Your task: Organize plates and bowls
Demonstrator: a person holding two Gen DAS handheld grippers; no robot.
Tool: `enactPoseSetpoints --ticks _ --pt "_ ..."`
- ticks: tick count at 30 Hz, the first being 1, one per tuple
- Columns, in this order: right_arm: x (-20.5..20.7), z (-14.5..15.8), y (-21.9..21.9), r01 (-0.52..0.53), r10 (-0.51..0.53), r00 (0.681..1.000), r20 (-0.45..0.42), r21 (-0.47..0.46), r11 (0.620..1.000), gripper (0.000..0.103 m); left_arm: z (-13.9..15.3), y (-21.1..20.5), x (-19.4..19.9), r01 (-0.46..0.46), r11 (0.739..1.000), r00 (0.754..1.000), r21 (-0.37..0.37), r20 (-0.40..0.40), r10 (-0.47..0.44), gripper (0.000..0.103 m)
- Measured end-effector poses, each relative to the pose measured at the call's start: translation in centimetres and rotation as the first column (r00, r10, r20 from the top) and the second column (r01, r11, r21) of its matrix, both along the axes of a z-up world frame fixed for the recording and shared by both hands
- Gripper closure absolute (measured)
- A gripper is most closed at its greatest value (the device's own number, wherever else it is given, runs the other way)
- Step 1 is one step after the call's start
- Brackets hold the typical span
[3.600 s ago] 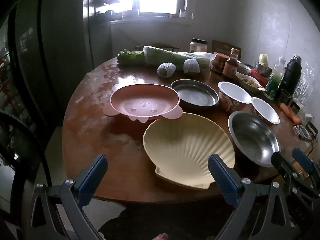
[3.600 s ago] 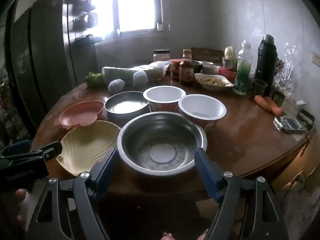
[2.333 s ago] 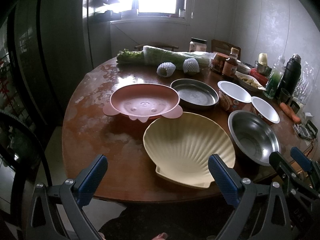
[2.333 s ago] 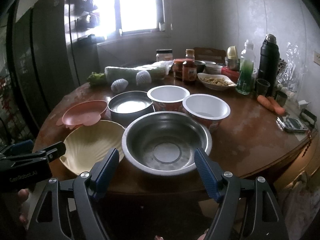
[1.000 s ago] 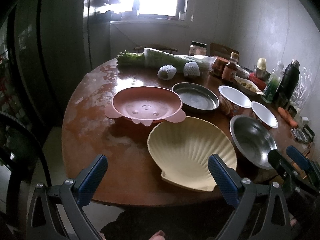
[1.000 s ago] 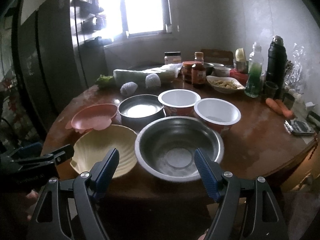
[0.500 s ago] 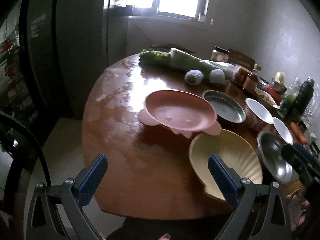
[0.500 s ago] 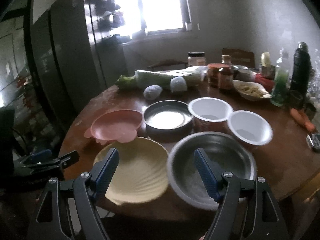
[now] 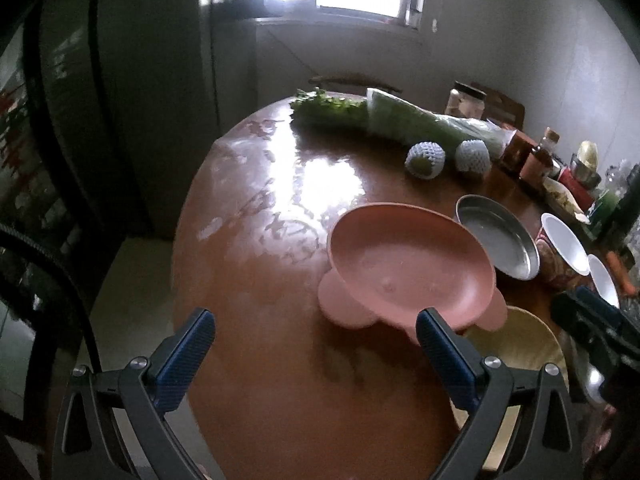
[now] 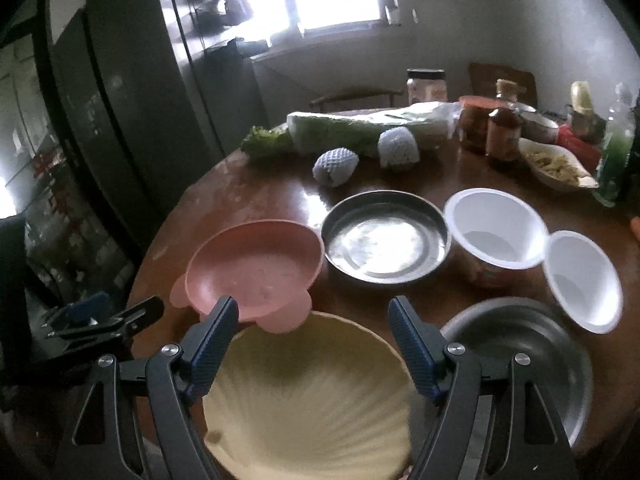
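Note:
A pink pig-shaped plate (image 9: 408,268) (image 10: 256,268) sits on the round wooden table (image 9: 256,240). A cream shell-shaped plate (image 10: 308,396) (image 9: 516,352) lies in front of it. Behind are a shallow steel dish (image 10: 384,240) (image 9: 496,240), two white bowls (image 10: 496,232) (image 10: 580,276), and a large steel bowl (image 10: 528,348). My left gripper (image 9: 314,352) is open and empty, over the table's left front, left of the pink plate. My right gripper (image 10: 314,336) is open and empty, just above the shell plate's far edge.
Wrapped cabbage (image 10: 360,128), greens (image 9: 320,108) and two foam-netted fruits (image 10: 334,166) (image 10: 398,148) lie at the table's back. Jars, sauce bottles (image 10: 504,132) and a food dish (image 10: 556,164) crowd the back right. A dark cabinet (image 10: 120,100) stands left of the table.
Both grippers have swung left and moved forward over the table. The right one now hangs over the shell plate instead of the big steel bowl. Both stay open; no dish moved.

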State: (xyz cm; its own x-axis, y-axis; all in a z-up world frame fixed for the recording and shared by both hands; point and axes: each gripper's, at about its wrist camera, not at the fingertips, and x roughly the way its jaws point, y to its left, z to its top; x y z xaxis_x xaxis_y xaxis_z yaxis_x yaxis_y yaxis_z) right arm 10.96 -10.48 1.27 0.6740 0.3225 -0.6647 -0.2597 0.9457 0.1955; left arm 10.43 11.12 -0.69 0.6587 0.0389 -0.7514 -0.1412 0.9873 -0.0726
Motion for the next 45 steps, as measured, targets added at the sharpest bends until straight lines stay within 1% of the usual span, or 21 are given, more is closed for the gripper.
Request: enactPoseSetpoints --ticks 3,8,10,13,17,19,20,22,23,24,25,26,28,30,32,36,41,44,45 --pt "1.3 -0.8 0.7 0.002 -0.002 1.000 -0.017 -0.006 1.000 0.024 -0.6 0.1 1.9 0.018 1.000 1.000 0.024 -0.022 -0.017 0.002" --pt "3.2 -2.3 1.8 0.003 -0.005 0.998 -0.066 -0.032 0.999 0.026 -1.9 0.3 4.6 0.027 0.999 0.998 0.023 -0.062 -0.026 0.002" --pt "3.8 -2.8 2.0 0.002 -0.005 0.996 -0.085 -0.032 0.999 0.035 -2.1 0.3 5.3 0.036 0.999 0.997 0.011 -0.065 -0.036 0.003" --pt "4.7 -3.5 2.4 0.003 -0.008 0.994 -0.106 -0.045 0.999 0.042 -2.6 0.4 6.0 0.054 0.998 0.995 -0.023 -0.077 -0.056 0.008" --pt "5.5 -4.1 2.9 -0.008 0.001 0.992 -0.124 -0.051 0.999 0.047 -3.2 0.2 6.8 0.067 0.997 0.993 -0.027 -0.091 -0.069 0.012" --pt "5.8 -4.4 3.1 -0.015 0.007 0.990 -0.140 -0.054 0.998 0.053 -3.4 0.2 7.0 0.071 0.997 0.993 -0.029 -0.095 -0.073 0.017" --pt "6.0 -4.7 3.2 -0.016 0.007 0.989 -0.149 -0.058 0.998 0.054 -3.5 0.2 7.1 0.075 0.997 0.992 -0.035 -0.098 -0.078 0.019" --pt "6.3 -5.0 3.3 -0.017 0.007 0.988 -0.157 -0.061 0.998 0.059 -3.7 0.1 7.3 0.087 0.995 0.990 -0.054 -0.104 -0.092 0.032" --pt "6.4 -5.0 3.4 -0.020 0.011 0.987 -0.160 -0.052 0.998 0.060 -3.8 0.1 7.4 0.092 0.994 0.989 -0.063 -0.109 -0.098 0.037" --pt "6.5 -5.0 3.4 -0.023 0.015 0.987 -0.159 -0.045 0.999 0.063 -3.9 0.1 7.4 0.095 0.993 0.988 -0.073 -0.113 -0.103 0.044" --pt "6.6 -4.9 3.5 -0.023 0.015 0.988 -0.155 -0.048 0.999 0.066 -4.1 0.1 7.5 0.097 0.992 0.987 -0.083 -0.123 -0.107 0.049" --pt "6.6 -4.8 3.7 -0.029 0.021 0.989 -0.147 -0.053 0.998 0.068 -4.0 0.0 7.5 0.101 0.992 0.987 -0.079 -0.116 -0.110 0.052" --pt "6.8 -4.7 4.0 -0.038 0.029 0.990 -0.141 -0.057 0.998 0.073 -3.9 -0.1 7.4 0.114 0.990 0.986 -0.089 -0.115 -0.123 0.061" --pt "6.9 -4.5 4.3 -0.047 0.039 0.990 -0.134 -0.057 0.997 0.076 -3.8 -0.1 7.3 0.111 0.989 0.986 -0.096 -0.113 -0.122 0.062" --pt "6.9 -4.2 4.7 -0.048 0.039 0.992 -0.117 -0.078 0.996 0.076 -3.7 0.2 7.0 0.104 0.989 0.987 -0.102 -0.112 -0.116 0.062" --pt "7.0 -3.5 5.3 -0.070 0.062 0.993 -0.100 -0.076 0.995 0.076 -3.3 0.7 6.1 0.090 0.989 0.989 -0.114 -0.107 -0.103 0.062" --pt "7.8 -2.9 6.6 -0.118 0.108 0.990 -0.094 -0.105 0.987 0.076 -2.6 1.2 4.5 0.047 0.995 0.995 -0.093 -0.081 -0.054 0.062" --pt "8.3 -2.9 7.2 -0.145 0.135 0.985 -0.104 -0.095 0.985 0.076 -2.4 1.5 3.8 0.025 0.996 0.997 -0.086 -0.075 -0.032 0.062" --pt "8.5 -2.9 7.5 -0.153 0.142 0.984 -0.106 -0.103 0.983 0.076 -2.4 1.6 3.7 0.019 0.996 0.997 -0.085 -0.076 -0.025 0.062"
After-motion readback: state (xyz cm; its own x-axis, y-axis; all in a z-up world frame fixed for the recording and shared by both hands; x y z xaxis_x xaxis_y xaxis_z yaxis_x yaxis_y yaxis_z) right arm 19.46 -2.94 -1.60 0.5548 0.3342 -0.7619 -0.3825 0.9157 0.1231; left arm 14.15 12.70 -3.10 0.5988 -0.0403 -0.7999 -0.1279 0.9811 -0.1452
